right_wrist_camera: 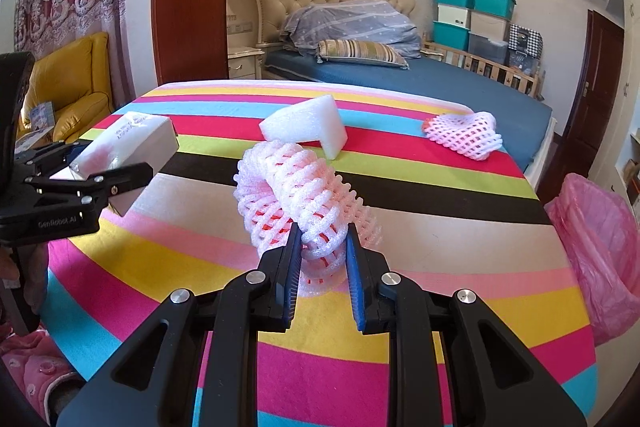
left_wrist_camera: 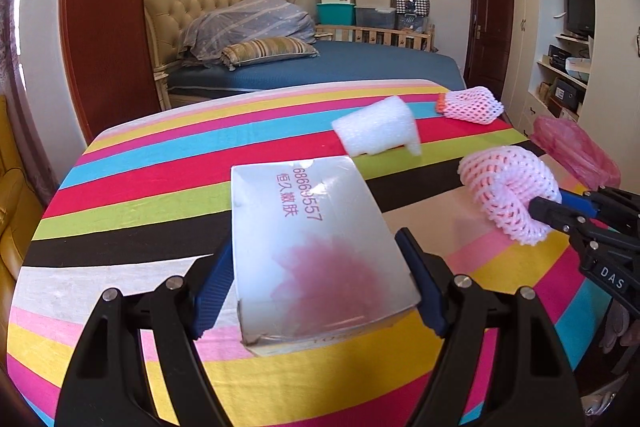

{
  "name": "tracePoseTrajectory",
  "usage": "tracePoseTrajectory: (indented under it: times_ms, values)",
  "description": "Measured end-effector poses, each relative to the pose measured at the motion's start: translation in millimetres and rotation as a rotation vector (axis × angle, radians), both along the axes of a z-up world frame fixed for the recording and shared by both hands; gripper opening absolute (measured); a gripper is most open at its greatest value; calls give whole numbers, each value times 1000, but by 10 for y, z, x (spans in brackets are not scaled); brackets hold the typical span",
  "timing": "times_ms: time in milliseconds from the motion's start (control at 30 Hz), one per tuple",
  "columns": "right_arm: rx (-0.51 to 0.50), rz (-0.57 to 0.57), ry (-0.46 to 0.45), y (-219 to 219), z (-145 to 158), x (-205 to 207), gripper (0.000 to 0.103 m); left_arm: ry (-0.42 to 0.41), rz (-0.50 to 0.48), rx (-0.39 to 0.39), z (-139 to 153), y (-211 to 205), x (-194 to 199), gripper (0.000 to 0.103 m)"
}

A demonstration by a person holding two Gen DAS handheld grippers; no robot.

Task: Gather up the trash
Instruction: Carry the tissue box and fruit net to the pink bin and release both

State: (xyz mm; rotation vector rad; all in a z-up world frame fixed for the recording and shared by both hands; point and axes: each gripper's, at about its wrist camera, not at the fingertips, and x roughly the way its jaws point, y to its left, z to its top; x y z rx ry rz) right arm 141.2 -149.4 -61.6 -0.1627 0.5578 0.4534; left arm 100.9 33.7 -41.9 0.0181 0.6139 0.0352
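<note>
The left gripper (left_wrist_camera: pixel 320 267) clamps a silver-white carton (left_wrist_camera: pixel 316 239) across its width, one blue pad on each long side; the carton is lifted clear of the striped tablecloth (left_wrist_camera: pixel 132 187) and its flap end points away from the camera. Red printed characters run along its top face. Whether anything is inside the carton cannot be told.

The right gripper (right_wrist_camera: pixel 322 255) is closed down on a rolled pink foam fruit net (right_wrist_camera: pixel 296 187), its pads pinching the near end of the roll. In the left wrist view this net (left_wrist_camera: pixel 508 191) hangs to the right of the carton, slightly ahead of it.

Beyond both grippers, a white foam packing block (right_wrist_camera: pixel 304 127) lies on the tablecloth, directly ahead of the right gripper and ahead-right of the left gripper. Farther right, near the far table edge, lies a second pink foam net (right_wrist_camera: pixel 464 135), apart from the block.

To the right of the right gripper, off the table edge, stands a bin lined with a pink plastic bag (right_wrist_camera: pixel 600 247). Its mouth is open; its contents are not visible.

Behind the table is a bed (right_wrist_camera: pixel 440 83). Stacked teal and clear storage bins (right_wrist_camera: pixel 472 15) stand beyond it, lids on.
</note>
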Motion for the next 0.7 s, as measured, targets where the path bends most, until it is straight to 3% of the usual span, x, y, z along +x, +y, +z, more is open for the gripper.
tracePoseTrajectory:
  times_ms: [700]
  values:
    - [79,-92,-57,-540,209,-175,22,-65,-166,53,165,-733,5,75]
